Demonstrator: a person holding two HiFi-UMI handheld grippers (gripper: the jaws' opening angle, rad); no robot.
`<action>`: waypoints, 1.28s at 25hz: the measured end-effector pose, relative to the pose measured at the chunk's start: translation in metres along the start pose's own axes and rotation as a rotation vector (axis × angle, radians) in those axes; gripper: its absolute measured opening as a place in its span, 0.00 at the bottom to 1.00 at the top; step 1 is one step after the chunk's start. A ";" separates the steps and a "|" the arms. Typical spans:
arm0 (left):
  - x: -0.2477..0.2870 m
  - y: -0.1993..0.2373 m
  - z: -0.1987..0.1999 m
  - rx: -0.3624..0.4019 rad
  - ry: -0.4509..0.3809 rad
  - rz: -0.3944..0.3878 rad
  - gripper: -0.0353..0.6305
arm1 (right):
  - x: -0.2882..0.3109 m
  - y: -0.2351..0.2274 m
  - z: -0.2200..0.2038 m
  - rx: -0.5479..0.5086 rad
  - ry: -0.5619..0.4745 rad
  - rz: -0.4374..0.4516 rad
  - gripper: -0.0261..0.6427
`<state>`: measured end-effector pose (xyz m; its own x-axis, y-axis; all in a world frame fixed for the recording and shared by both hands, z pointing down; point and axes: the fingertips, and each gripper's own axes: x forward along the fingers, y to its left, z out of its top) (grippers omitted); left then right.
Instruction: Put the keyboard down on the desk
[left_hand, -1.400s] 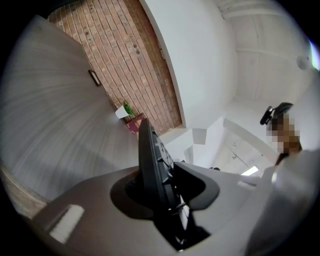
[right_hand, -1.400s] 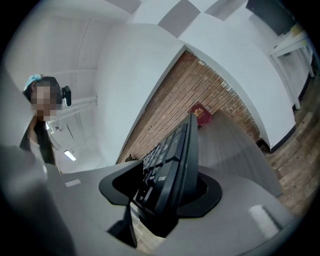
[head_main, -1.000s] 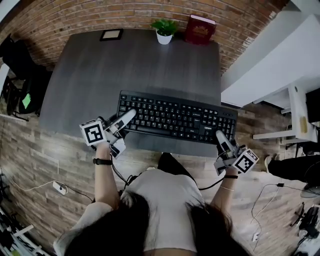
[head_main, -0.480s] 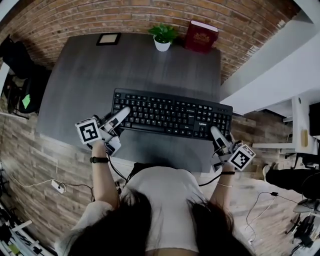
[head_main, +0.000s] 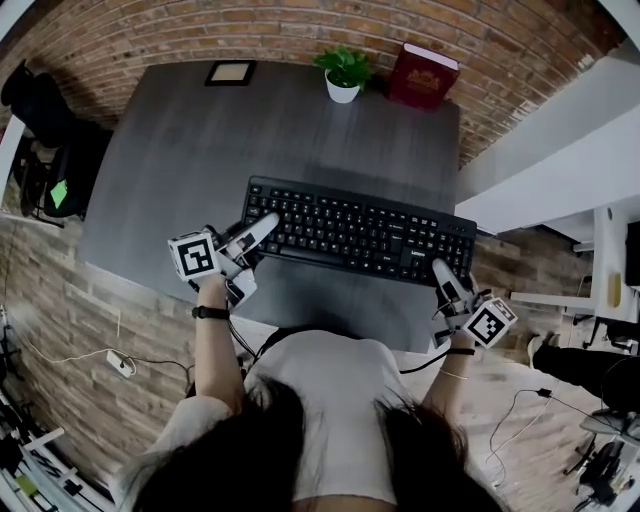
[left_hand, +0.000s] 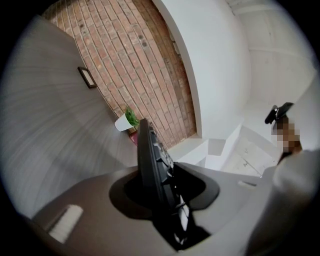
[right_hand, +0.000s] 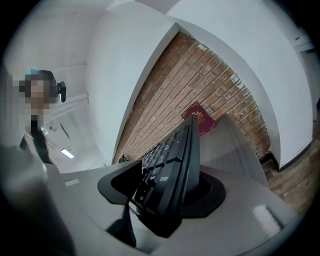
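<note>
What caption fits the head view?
The left gripper and right gripper hold the keyboard by its ends over the desk.

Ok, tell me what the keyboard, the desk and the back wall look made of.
The keyboard: probably black moulded plastic, matte, white printed legends. The desk: likely wood or laminate, dark grey, matte; long grain streaks show. The wall: red-brown brick, rough, pale mortar lines.

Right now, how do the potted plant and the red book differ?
The potted plant is leafy green in a white round pot; the red book is a flat-sided dark red block with a gold mark. The red book looks larger than the potted plant and sits nearer the right corner of the desk. Both stand at its far edge, by the brick wall.
</note>
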<state>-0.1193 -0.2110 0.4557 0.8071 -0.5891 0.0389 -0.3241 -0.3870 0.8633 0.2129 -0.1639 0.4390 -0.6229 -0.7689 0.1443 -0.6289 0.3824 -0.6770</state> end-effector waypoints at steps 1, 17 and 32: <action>-0.001 0.003 -0.002 -0.006 0.004 0.006 0.32 | 0.001 -0.001 -0.003 0.003 0.007 -0.006 0.37; 0.001 0.056 -0.041 -0.075 0.082 0.133 0.32 | 0.008 -0.062 -0.061 0.135 0.102 -0.124 0.42; 0.007 0.130 -0.088 -0.193 0.154 0.259 0.32 | 0.010 -0.121 -0.123 0.231 0.198 -0.275 0.47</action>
<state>-0.1119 -0.2031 0.6131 0.7801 -0.5306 0.3315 -0.4401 -0.0889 0.8935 0.2256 -0.1545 0.6111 -0.5379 -0.7043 0.4633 -0.6772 0.0338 -0.7350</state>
